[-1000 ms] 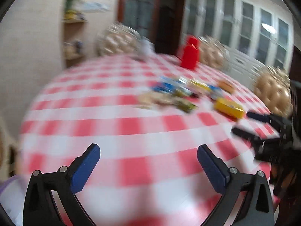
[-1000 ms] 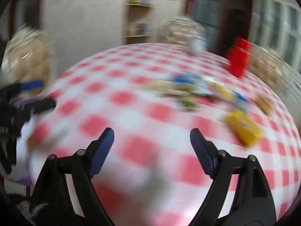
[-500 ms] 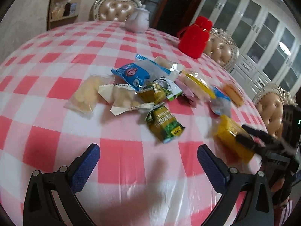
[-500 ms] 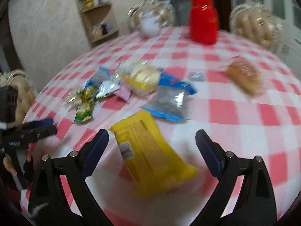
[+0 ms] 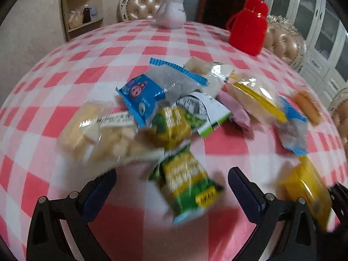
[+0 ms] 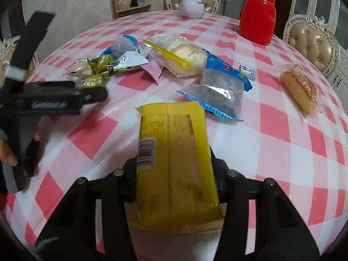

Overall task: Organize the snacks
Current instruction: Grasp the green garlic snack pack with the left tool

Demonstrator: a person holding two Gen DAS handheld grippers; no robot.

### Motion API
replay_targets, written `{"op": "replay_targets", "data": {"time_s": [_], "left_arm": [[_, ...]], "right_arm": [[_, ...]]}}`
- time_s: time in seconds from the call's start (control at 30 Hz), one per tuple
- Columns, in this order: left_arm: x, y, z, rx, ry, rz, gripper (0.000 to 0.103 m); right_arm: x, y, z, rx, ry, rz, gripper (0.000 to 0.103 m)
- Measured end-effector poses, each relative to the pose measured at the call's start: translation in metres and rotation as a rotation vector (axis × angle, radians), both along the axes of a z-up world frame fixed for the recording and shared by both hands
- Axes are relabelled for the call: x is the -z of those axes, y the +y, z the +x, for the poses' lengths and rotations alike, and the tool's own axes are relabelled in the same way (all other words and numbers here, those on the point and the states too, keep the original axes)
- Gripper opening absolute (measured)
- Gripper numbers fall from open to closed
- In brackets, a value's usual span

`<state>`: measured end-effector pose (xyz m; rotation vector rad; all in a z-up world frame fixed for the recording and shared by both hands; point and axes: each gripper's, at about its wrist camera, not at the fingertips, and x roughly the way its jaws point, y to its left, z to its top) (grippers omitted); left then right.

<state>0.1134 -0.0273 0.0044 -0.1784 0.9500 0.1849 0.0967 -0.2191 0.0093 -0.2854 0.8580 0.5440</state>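
While its jaws are closing from either side on the near half of the yellow packet (image 6: 174,158), the right gripper (image 6: 174,174) has that snack lying lengthwise between its fingers, barcode face up and far end pointing toward the heap; the pads appear to meet the packet's long edges, which looks like a grip across the narrow width so the wrapper will not fold. The packet rests flat on the checked tablecloth (image 6: 282,152), a little apart from the other snacks, and that separation probably explains why it is taken first. Just beyond its far end lies a clear pouch with blue edges (image 6: 219,91), and off to the right of the gripper a wrapped bun (image 6: 298,91) sits alone. Ahead and to the left, the main pile holds a cream bun in a yellow-striped bag (image 6: 184,56) and small green sachets (image 6: 100,65). The left gripper (image 5: 171,187) is spread wide and holds nothing; a green and yellow sachet (image 5: 187,180) lies between and just ahead of its fingertips, untouched, so it seems poised to pick from the pile's near edge. Behind that sachet are a clear bag of pale biscuits (image 5: 97,134) and a blue cartoon packet (image 5: 141,95). Far beyond both grippers stand a red flask (image 6: 257,13) and a white teapot (image 6: 192,4), clear of the work. Sorting appears barely begun.
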Motion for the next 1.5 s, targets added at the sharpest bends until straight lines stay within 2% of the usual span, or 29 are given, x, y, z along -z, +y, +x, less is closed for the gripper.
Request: {"op": "replay_targets", "data": {"time_s": [0.03,0.1,0.17,0.23,0.33,0.4,0.5,0.63,0.77,0.93,1.07,1.5], "left_arm": [[0.001,-0.002,0.005,0.005,0.011,0.019,0.103],[0.001,-0.007,0.002,0.05,0.012,0.05,0.093],[-0.004,-0.014,-0.011,0.154,-0.026,0.067,0.055],[-0.006,-0.013,-0.026,0.216,-0.03,0.06,0.052],[-0.008,0.001,-0.043,0.228,-0.033,0.012,0.045],[-0.009,0.008,-0.056,0.224,-0.041,-0.011,0.044],[-0.01,0.015,-0.069,0.212,-0.054,0.004,0.044],[-0.025,0.01,-0.086,0.206,-0.11,0.066,0.043],[-0.036,0.008,-0.103,0.207,-0.163,0.109,0.042],[-0.043,0.02,-0.13,0.181,-0.222,0.117,0.041],[-0.038,0.033,-0.141,0.165,-0.218,0.09,0.041],[-0.046,0.059,-0.19,0.127,-0.255,0.147,0.04]], "right_arm": [[0.0,0.0,0.0,0.0,0.003,0.005,0.053],[-0.001,-0.002,0.0,-0.001,0.009,0.016,0.053],[-0.001,-0.004,0.0,0.005,0.013,0.029,0.053],[-0.002,-0.005,0.001,0.02,0.013,0.033,0.052],[-0.003,-0.012,0.002,0.057,0.015,0.054,0.052],[-0.004,-0.017,0.003,0.078,0.027,0.087,0.052],[-0.005,-0.017,0.001,0.102,0.029,0.101,0.051],[-0.009,-0.019,-0.006,0.131,0.044,0.159,0.051],[-0.014,-0.014,-0.025,0.145,0.032,0.192,0.051],[-0.024,0.005,-0.055,0.138,0.003,0.24,0.051],[-0.023,0.029,-0.072,0.115,0.0,0.241,0.051],[-0.019,0.086,-0.122,0.045,-0.004,0.259,0.051]]}}
